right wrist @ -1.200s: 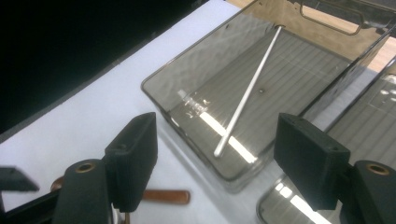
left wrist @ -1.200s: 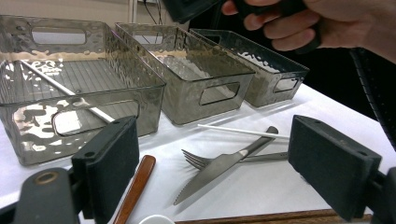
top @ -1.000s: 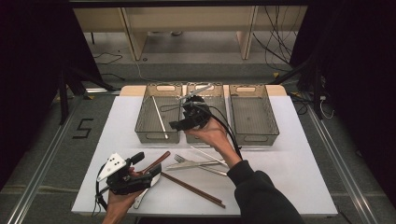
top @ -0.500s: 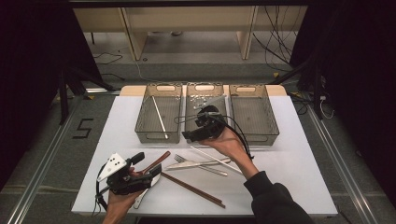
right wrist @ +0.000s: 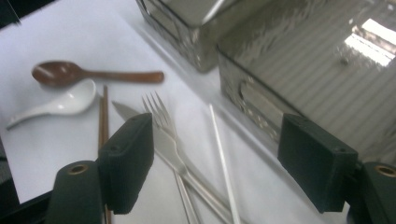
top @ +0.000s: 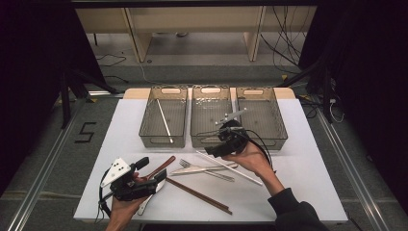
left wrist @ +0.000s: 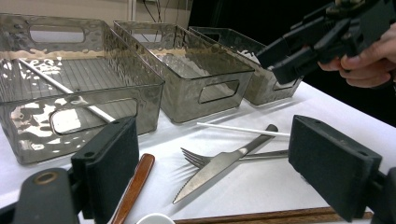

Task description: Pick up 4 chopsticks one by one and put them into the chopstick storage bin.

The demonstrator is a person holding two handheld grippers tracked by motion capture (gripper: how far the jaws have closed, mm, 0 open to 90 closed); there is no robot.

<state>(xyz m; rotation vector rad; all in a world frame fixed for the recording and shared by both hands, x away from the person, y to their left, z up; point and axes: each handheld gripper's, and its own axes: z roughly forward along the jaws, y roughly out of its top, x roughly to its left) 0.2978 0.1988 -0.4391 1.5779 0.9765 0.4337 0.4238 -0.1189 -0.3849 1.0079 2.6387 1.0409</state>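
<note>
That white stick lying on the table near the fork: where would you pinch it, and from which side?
Probably mid-length on the white chopstick, from straight above, jaws across its thin shaft. It lies flat, free beside the fork.

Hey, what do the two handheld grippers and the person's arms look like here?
Both grippers are black. The left gripper carries a white three-cornered plate with dark dots and a black cable looping beneath. The right gripper trails black cables and has a thin grey rod on top. Each has blocky, black jaw pads. The right arm wears a dark sleeve.
</note>
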